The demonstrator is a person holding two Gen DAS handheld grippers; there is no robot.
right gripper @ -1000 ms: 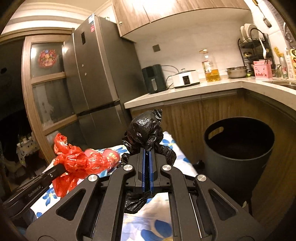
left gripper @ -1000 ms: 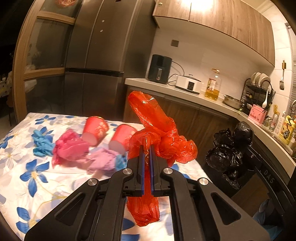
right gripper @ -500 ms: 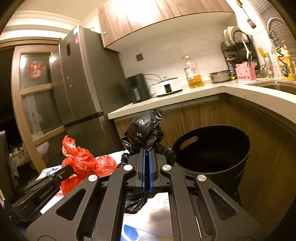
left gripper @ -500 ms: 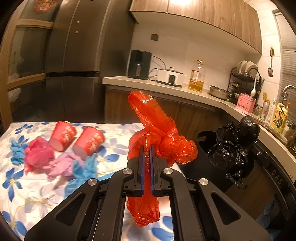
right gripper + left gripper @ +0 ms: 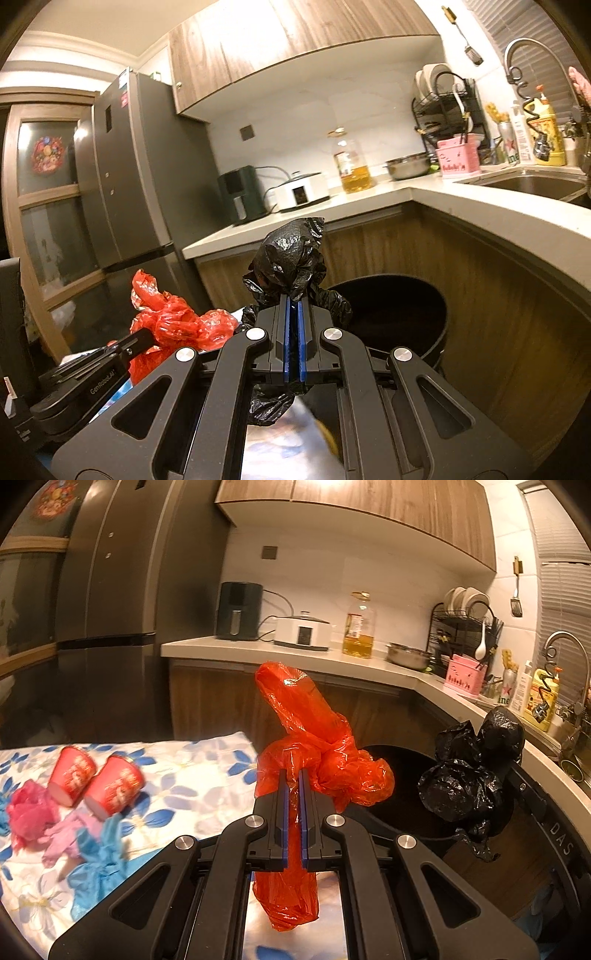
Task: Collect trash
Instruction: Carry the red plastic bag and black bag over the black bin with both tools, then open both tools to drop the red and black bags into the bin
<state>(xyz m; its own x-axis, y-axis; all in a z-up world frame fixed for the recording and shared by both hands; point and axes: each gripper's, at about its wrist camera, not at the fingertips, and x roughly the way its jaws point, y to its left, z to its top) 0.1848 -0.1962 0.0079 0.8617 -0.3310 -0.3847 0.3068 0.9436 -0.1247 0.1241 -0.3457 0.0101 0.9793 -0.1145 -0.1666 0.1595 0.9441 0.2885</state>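
My left gripper (image 5: 292,775) is shut on a crumpled red plastic bag (image 5: 310,738), which sticks up above the fingers and hangs below them. My right gripper (image 5: 294,302) is shut on a crumpled black plastic bag (image 5: 291,254). A round black trash bin (image 5: 399,314) stands on the floor just beyond both grippers, against the wooden cabinet. In the left wrist view the black bag (image 5: 472,768) hangs at the right over the bin (image 5: 402,797). In the right wrist view the red bag (image 5: 173,321) shows at the lower left.
A table with a blue-flowered cloth (image 5: 192,768) lies at the left, holding two tipped red paper cups (image 5: 96,782) and pink, purple and blue crumpled scraps (image 5: 62,827). A grey fridge (image 5: 107,602) stands behind it. An L-shaped counter (image 5: 480,214) with appliances, oil bottle and sink wraps around the bin.
Both grippers have swung right, away from the table and toward the bin, each still holding its bag. The cups and scraps have slid to the left edge of the left wrist view.
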